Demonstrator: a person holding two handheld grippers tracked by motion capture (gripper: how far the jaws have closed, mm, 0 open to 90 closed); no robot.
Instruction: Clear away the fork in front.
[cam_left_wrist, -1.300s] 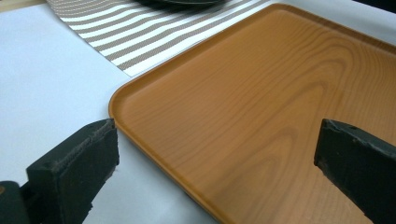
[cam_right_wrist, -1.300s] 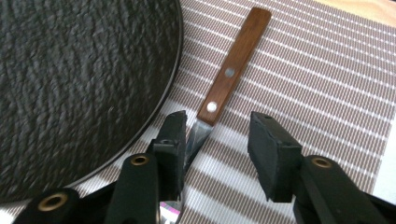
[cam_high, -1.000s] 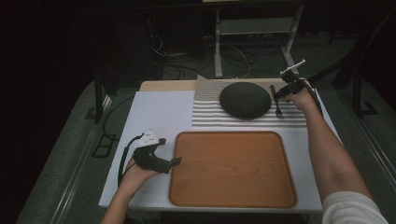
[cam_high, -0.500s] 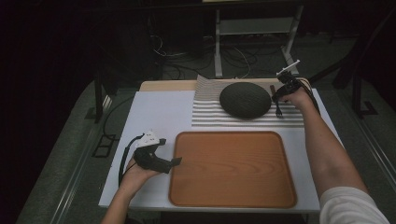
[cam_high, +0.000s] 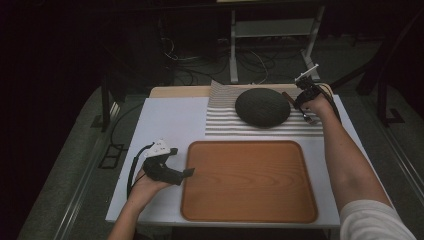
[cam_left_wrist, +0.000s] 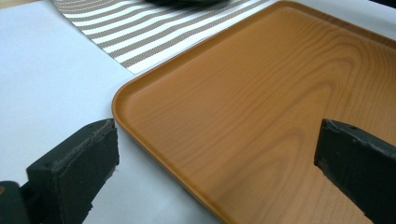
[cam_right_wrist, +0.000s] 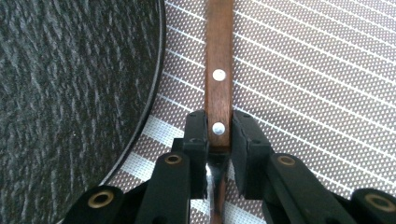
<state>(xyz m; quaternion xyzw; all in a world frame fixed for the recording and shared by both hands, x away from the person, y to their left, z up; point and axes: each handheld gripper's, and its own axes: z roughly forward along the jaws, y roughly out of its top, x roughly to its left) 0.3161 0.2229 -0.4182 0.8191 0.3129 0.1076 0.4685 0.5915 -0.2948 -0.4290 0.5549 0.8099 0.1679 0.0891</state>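
Note:
A utensil with a brown wooden handle (cam_right_wrist: 219, 51) and two metal rivets lies on the striped placemat (cam_right_wrist: 317, 84), just beside the rim of a dark round plate (cam_right_wrist: 70, 93). My right gripper (cam_right_wrist: 218, 128) has just been closing and is shut on that handle, both pads pressing its sides. From above, the right gripper (cam_high: 302, 100) sits at the plate's (cam_high: 262, 107) right edge. My left gripper (cam_high: 189, 171) rests at the left rim of the wooden tray (cam_high: 248, 180). Its jaws stand wide open, with only the tray's (cam_left_wrist: 261, 102) corner beyond them.
The placemat (cam_high: 225, 122) lies at the back of the white table (cam_high: 170, 120), the tray in front of it. Dark floor, cables and a metal stand (cam_high: 272, 30) lie beyond the far edge.
The right hand has shifted slightly at the plate's right side. The left hand and its gripper have not moved.

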